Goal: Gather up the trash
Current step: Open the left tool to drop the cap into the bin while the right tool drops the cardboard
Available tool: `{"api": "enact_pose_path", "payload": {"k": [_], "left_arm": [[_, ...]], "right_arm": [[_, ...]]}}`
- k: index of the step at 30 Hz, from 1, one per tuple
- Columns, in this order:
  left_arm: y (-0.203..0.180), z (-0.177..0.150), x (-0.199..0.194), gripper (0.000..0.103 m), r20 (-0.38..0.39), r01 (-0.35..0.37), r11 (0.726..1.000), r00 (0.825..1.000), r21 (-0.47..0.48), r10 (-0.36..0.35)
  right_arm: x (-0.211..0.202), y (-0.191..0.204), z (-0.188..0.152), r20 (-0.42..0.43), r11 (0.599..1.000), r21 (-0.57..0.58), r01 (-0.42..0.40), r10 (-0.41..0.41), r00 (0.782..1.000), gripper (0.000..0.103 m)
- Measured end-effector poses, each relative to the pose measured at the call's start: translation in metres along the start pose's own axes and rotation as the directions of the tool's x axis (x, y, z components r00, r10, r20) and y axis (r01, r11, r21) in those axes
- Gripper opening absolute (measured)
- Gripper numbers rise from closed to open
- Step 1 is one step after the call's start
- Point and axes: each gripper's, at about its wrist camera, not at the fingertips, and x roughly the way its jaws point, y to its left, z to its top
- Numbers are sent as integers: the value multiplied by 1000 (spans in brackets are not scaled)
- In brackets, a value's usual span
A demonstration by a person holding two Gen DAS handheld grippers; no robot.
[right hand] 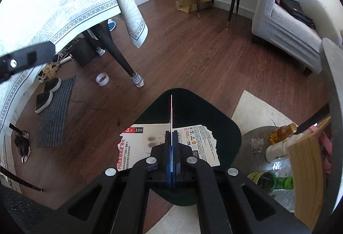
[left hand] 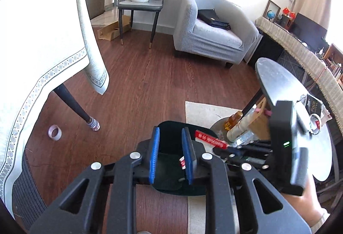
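right gripper (right hand: 171, 137) pinches torn card packaging (right hand: 137, 148) over the black bin (right hand: 225, 126)

the right jaws are pressed together on the sheet's thin edge, so the red-and-white packaging fans out to both sides above the bin's dark opening. the left gripper (left hand: 171, 154) hangs over the same bin (left hand: 171, 126) with its blue pads (left hand: 154, 154) spread a little and nothing between them. a tape roll (right hand: 102, 79) lies on the wood floor (right hand: 193, 51) near the table leg (right hand: 120, 58).
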Motion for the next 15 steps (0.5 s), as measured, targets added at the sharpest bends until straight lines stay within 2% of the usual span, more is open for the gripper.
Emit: {"api": "enact_pose_path", "payload": {"k": [5, 6, 9, 15], "left_arm": [[-8, 7, -12, 23, 31, 21, 1000, 999, 2, -21], [-8, 8, -14, 23, 36, 24, 1000, 999, 3, -24], [-10, 10, -22, 23, 50, 36, 999, 998, 4, -36], [-14, 13, -36, 23, 76, 47, 999, 996, -3, -47]], "right_arm": [[16, 2, -6, -44, 1000, -12, 27, -28, 999, 3], [19, 3, -8, -48, 999, -13, 32, -32, 998, 8], [25, 3, -13, -67, 999, -13, 31, -32, 997, 35], [30, 12, -18, -87, 998, -45, 32, -36, 996, 36]]}}
